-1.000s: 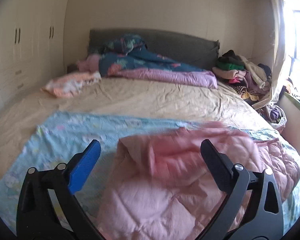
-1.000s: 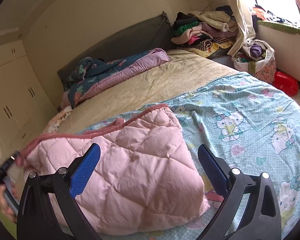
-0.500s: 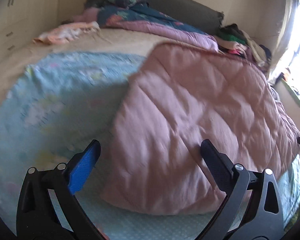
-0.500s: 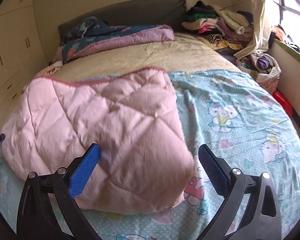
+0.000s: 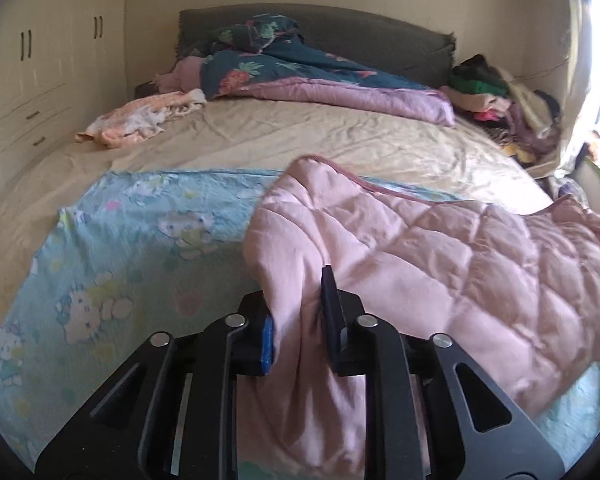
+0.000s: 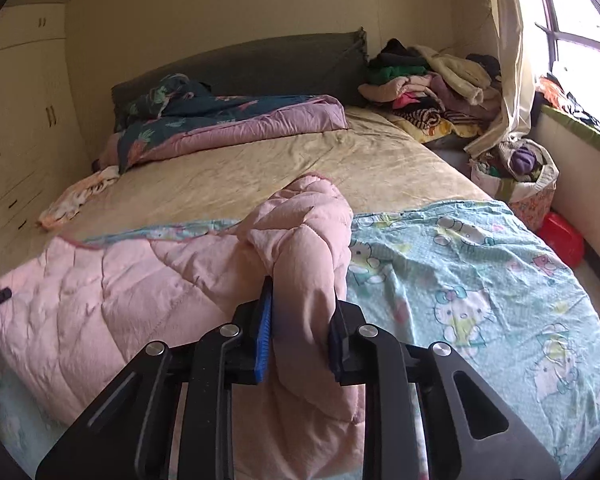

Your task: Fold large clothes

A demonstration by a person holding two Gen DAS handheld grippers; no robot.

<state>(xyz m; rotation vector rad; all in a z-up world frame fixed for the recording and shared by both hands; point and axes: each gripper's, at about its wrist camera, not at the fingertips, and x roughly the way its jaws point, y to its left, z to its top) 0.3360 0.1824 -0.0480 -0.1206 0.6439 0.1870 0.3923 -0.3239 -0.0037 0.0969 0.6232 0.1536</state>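
A bed (image 5: 340,136) with a beige sheet carries a blue cartoon-print cover (image 5: 140,248) across its foot end. The pink quilt (image 5: 440,264) lies lengthwise along that foot edge. The left gripper (image 5: 298,320) and the right gripper (image 6: 300,320) have just closed, each pinching a bunched quilt end. Heaped clothes (image 6: 432,80) occupy the bed's far right corner.

My left gripper (image 5: 298,316) points forward and slopes downward, and its jaws have just closed in on a fold of the pink quilt (image 5: 420,272), which bulges up between the blue-faced finger and the black one (the pads press it from both sides). My right gripper (image 6: 300,332) slopes down the same way, its jaws just closed too, pinching a thick bunched corner of the same quilt, and my left one's tip shows at that view's far left edge
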